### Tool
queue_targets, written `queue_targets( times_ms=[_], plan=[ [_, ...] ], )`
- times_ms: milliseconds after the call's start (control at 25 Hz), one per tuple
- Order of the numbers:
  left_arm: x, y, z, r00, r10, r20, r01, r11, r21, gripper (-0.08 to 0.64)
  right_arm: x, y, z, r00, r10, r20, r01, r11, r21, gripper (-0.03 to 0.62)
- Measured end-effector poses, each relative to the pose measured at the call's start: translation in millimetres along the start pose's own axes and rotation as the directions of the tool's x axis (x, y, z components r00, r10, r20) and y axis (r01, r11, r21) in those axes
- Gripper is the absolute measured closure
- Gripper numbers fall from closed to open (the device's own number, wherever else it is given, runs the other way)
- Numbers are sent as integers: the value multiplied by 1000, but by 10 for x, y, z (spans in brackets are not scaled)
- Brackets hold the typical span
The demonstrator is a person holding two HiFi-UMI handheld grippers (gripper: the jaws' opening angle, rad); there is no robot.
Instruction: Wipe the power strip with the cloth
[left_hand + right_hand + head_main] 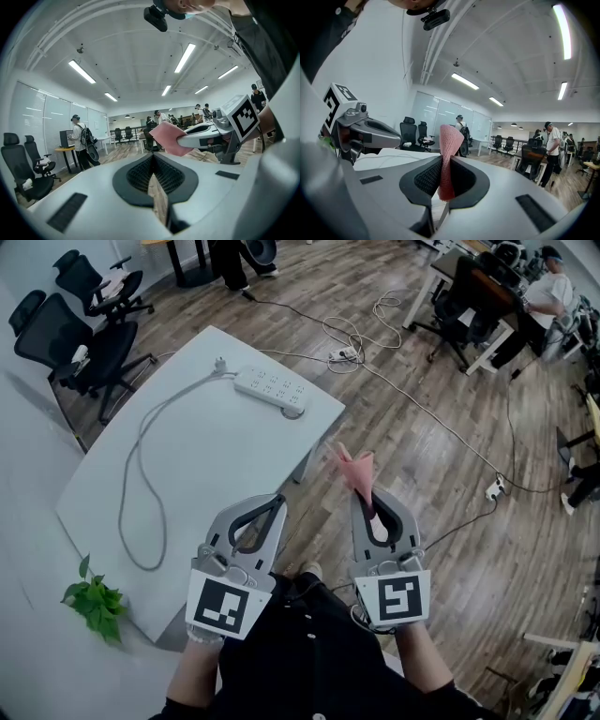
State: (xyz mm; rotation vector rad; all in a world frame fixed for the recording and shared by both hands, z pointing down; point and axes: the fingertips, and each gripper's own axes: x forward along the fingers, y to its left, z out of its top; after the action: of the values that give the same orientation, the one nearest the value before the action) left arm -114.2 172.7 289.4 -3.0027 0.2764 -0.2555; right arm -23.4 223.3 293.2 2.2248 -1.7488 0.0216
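A white power strip (271, 388) lies at the far right corner of the white table (206, 456), its white cable (141, 456) looping back over the tabletop. My right gripper (361, 491) is held off the table's right edge, above the wooden floor, shut on a pink cloth (356, 470) that sticks up from its jaws; the cloth (448, 159) stands pinched between the dark pads. My left gripper (279, 498) hovers at the table's near right edge, shut with nothing in it. In the left gripper view the cloth (168, 138) shows beside the right gripper. Both grippers are well short of the strip.
A green plant sprig (94, 601) lies at the table's near left. Black office chairs (84, 334) stand left of the table. Cables and another power strip (343, 354) lie on the floor beyond. People work at desks (487, 296) at the far right.
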Motion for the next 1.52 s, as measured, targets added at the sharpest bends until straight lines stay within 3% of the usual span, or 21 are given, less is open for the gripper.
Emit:
queue_targets(
  times_ms=[520,840,1200,1520],
  plan=[
    [506,-339,168,998,67,-21,-67,998,18,549,-258,-787,-274,1000,-10,22,9,1000,23,535],
    [714,-365,192,997,73,-29,-72,997,38,549,-252,-980,-409,1000,-6,16,5,1000,31,535],
    [1010,-94,213,997,71,-7,-70,996,55,549,151,-1078,-378,1000,6,23,-6,1000,13,535],
    [1382,395,156,997,72,-11,-72,997,37,549,741,-1218,-317,1000,6,6,-6,1000,6,535]
  ],
)
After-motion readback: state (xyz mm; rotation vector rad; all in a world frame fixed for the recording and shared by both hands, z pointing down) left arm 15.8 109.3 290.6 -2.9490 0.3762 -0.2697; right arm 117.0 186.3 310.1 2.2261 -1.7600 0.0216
